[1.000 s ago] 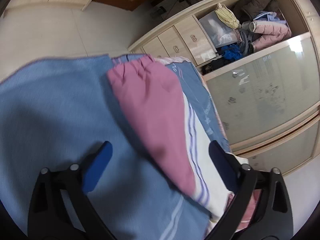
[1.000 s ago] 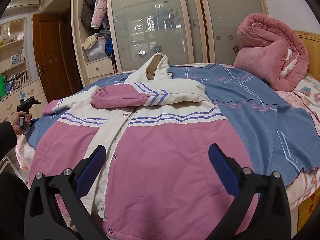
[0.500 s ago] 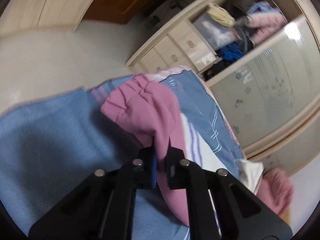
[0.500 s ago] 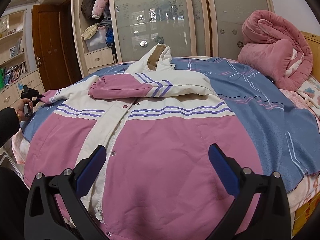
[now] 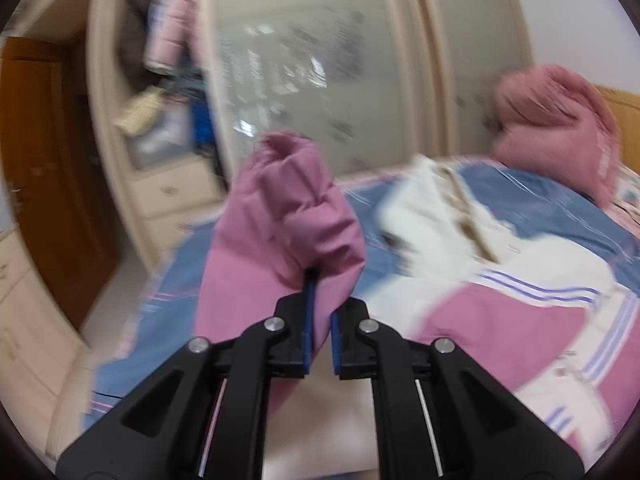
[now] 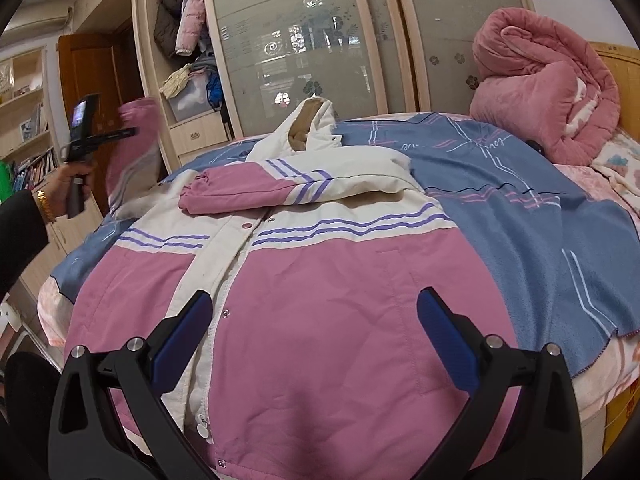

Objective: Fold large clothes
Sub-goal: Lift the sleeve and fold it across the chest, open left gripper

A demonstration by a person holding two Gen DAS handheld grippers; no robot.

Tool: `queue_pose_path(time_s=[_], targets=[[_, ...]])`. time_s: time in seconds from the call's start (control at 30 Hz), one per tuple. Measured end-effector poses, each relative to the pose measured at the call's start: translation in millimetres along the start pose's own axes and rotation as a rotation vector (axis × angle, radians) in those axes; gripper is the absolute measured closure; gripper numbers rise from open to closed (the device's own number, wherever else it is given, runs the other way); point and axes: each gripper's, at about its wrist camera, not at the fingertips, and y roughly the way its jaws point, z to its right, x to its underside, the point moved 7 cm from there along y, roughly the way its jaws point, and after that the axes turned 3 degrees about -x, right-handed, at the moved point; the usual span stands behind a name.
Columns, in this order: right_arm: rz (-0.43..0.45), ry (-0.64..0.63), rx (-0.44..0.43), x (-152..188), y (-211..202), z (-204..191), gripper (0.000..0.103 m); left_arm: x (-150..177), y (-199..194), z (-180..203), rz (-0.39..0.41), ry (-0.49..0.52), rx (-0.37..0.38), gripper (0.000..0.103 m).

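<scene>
Left tongs (image 5: 319, 284) clamp the jacket's (image 6: 320, 300) pink sleeve (image 5: 280, 232) aloft; right tongs (image 6: 312, 316) wide; far-left wardrobe shelf (image 6: 176, 36) holds heaped clothes

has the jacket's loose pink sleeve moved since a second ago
Yes. The left gripper has lifted the sleeve off the blue blanket; it now stands against the wardrobe.

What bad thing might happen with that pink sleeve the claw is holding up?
1. The left claw pinches only a small fold of the sleeve, so it might slip out and flop down.
2. The right claw is open above the jacket, holding nothing, so pulling the sleeve could drag the jacket crooked.
</scene>
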Motion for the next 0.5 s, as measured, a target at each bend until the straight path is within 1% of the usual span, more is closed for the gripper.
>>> queue_pose_path(time_s=[0.03, 0.07, 0.1, 0.13, 0.17, 0.2, 0.23, 0.27, 0.3, 0.33, 0.37, 0.4, 0.47, 0.5], targets=[[0.0, 0.004, -0.004, 0.2, -1.0, 0.9, 0.001, 6.0, 10.4, 17.9, -0.047, 0.0, 0.022, 0.09], [-0.001, 0.008, -0.006, 0.1, -1.7, 2.0, 0.001, 19.3, 24.9, 43.8, -0.107, 0.0, 0.053, 0.084], [-0.004, 0.013, -0.01, 0.3, -2.4, 3.0, 0.001, 33.2, 34.8, 59.6, -0.155, 0.011, 0.076, 0.074], [-0.005, 0.017, -0.017, 0.4, -3.3, 3.0, 0.001, 49.5, 46.2, 74.1, -0.214, 0.023, 0.087, 0.031], [-0.005, 0.02, -0.025, 0.5, -4.7, 3.1, 0.001, 72.9, 61.2, 89.0, -0.3, 0.031, 0.068, 0.002], [-0.006, 0.019, -0.028, 0.5, -4.8, 3.3, 0.001, 88.3, 67.7, 94.9, -0.339, 0.036, 0.055, 0.003], [-0.007, 0.018, -0.029, 0.9, -5.5, 3.6, 0.001, 101.1, 69.9, 101.9, -0.359, 0.049, 0.029, 0.003], [-0.007, 0.018, -0.03, 1.2, -6.4, 3.9, 0.001, 109.8, 61.3, 106.7, -0.339, 0.055, -0.016, 0.003], [-0.004, 0.019, -0.032, 0.9, -7.9, 4.6, 0.001, 110.7, 50.1, 111.8, -0.314, 0.043, -0.025, 0.003], [-0.002, 0.02, -0.032, 0.5, -9.0, 5.4, 0.001, 109.4, 34.0, 118.1, -0.283, 0.028, -0.018, 0.003], [0.0, 0.021, -0.033, 0.3, -10.3, 6.5, 0.001, 107.9, 3.3, 125.8, -0.226, 0.02, 0.002, 0.003], [0.002, 0.022, -0.034, -0.1, -10.7, 7.2, 0.001, 104.1, -14.5, 130.1, -0.184, 0.021, 0.01, 0.003], [0.008, 0.029, -0.035, -1.1, -12.0, 9.2, 0.001, 104.5, -74.3, 141.0, -0.08, 0.037, 0.013, 0.002], [0.008, 0.033, -0.036, -1.2, -11.9, 9.8, 0.001, 106.4, -98.0, 143.0, -0.048, 0.04, 0.011, 0.002]])
